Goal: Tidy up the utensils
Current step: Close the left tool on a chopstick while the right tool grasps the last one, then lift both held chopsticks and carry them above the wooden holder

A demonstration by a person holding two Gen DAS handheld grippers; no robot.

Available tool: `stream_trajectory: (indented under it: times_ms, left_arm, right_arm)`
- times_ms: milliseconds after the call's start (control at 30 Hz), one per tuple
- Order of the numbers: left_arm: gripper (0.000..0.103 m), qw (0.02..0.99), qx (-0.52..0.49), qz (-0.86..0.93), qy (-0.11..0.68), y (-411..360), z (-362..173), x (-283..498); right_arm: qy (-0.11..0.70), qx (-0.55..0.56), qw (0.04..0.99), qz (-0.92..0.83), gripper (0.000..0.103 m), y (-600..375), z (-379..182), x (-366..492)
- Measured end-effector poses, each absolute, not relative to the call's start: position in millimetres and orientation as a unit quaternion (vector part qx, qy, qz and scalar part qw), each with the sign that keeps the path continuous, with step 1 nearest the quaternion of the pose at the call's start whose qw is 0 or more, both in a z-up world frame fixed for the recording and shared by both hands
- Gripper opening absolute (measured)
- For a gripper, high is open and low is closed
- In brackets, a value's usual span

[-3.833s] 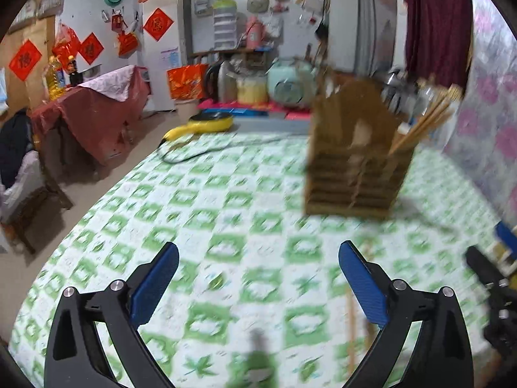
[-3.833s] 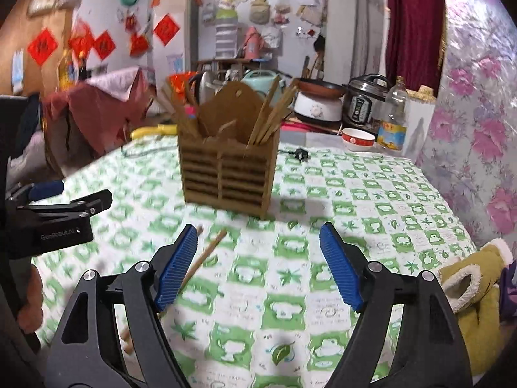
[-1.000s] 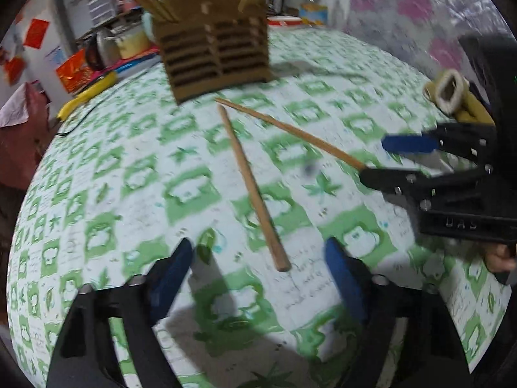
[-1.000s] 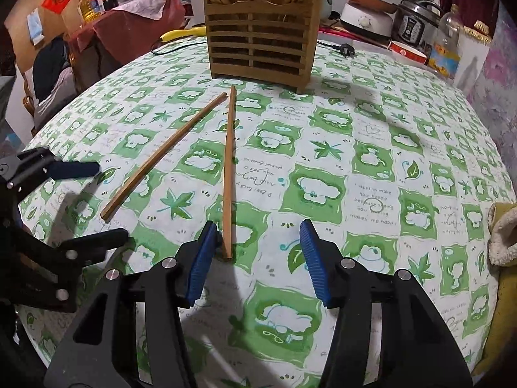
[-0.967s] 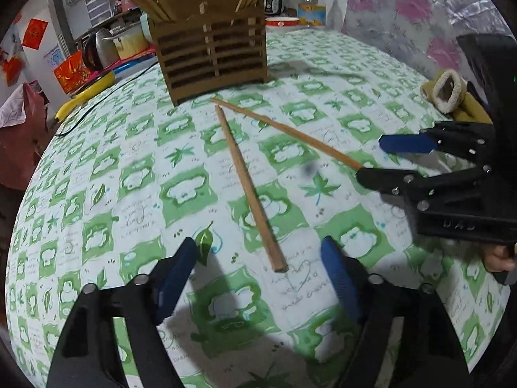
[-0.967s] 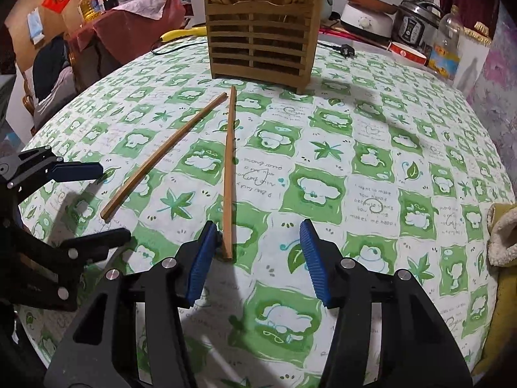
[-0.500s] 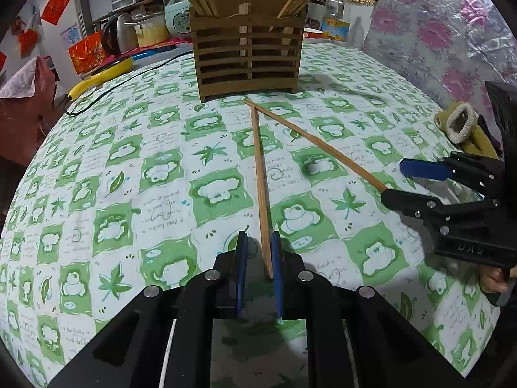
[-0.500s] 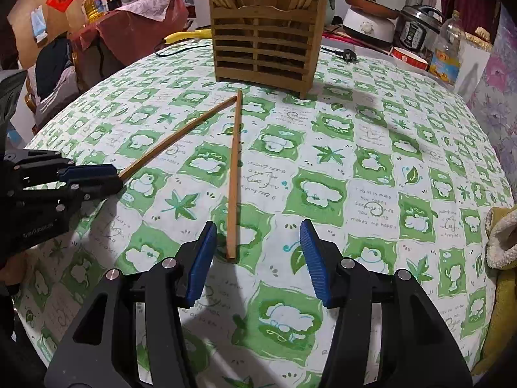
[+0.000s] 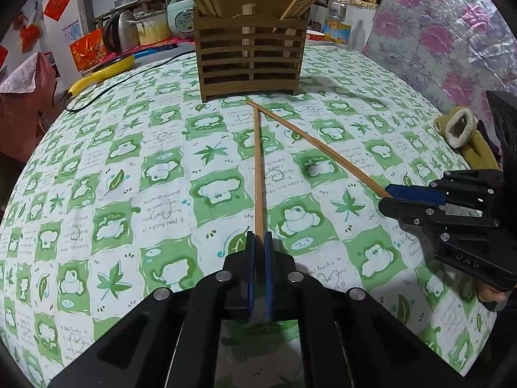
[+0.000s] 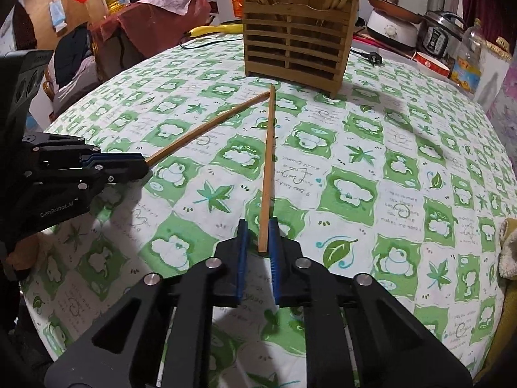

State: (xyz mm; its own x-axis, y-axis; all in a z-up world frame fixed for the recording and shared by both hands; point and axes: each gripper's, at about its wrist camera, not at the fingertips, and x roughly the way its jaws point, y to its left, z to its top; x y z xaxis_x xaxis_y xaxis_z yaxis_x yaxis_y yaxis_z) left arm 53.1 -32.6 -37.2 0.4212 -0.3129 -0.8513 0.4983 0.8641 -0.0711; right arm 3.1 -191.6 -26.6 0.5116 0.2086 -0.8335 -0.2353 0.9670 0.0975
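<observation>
Left wrist view looks across a round tabletop covered in a green-and-white checked cloth printed with leaves and bears. At 12 o'clock stands a brown slatted wooden utensil holder with chopsticks leaning out of both compartments. Behind it the room is crowded: a steel kettle, a pale green rice cooker, a clear plastic bottle, red paper decorations on the wall, and a floral pink sheet at 2 o'clock. A yellow-handled tool and a black cord lie at 10 o'clock.

Two long wooden chopsticks lie in a V, their far tips almost meeting just before the holder. The left gripper has its blue fingers pressed onto the near end of the straight chopstick. The right gripper, half a second ago spread wide around the slanted chopstick, has now narrowed to a slim gap, the right finger touching the stick; whether it truly pinches I cannot tell. The left gripper's grip is unchanged since then.
</observation>
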Motion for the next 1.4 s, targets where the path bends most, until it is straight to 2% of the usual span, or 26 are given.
stream_trajectory:
  times_ms: [100, 333, 833, 1400]
  left_arm:
    - [0.006, 0.84, 0.094, -0.238, 0.478, -31.7, -35.9, 52.9]
    - [0.006, 0.856, 0.092, -0.218, 0.459, -24.7, -19.2, 44.6]
    - [0.006, 0.898, 0.064, -0.188, 0.393, -4.1, 75.5, 44.4]
    - [0.006, 0.91, 0.045, -0.215, 0.352, -37.6, 149.3, 100.3]
  right_arm:
    - [0.477, -0.009, 0.87, 0.127, 0.008, -192.9, -26.1, 3.1]
    - [0.453, 0.001, 0.885, 0.107, 0.006, -201.1, -10.4, -3.1]
    - [0.327, 0.027, 0.941, 0.079, 0.006, -228.8, 104.7, -22.9]
    - [0.292, 0.048, 0.951, 0.092, 0.006, -231.7, 153.3, 19.5]
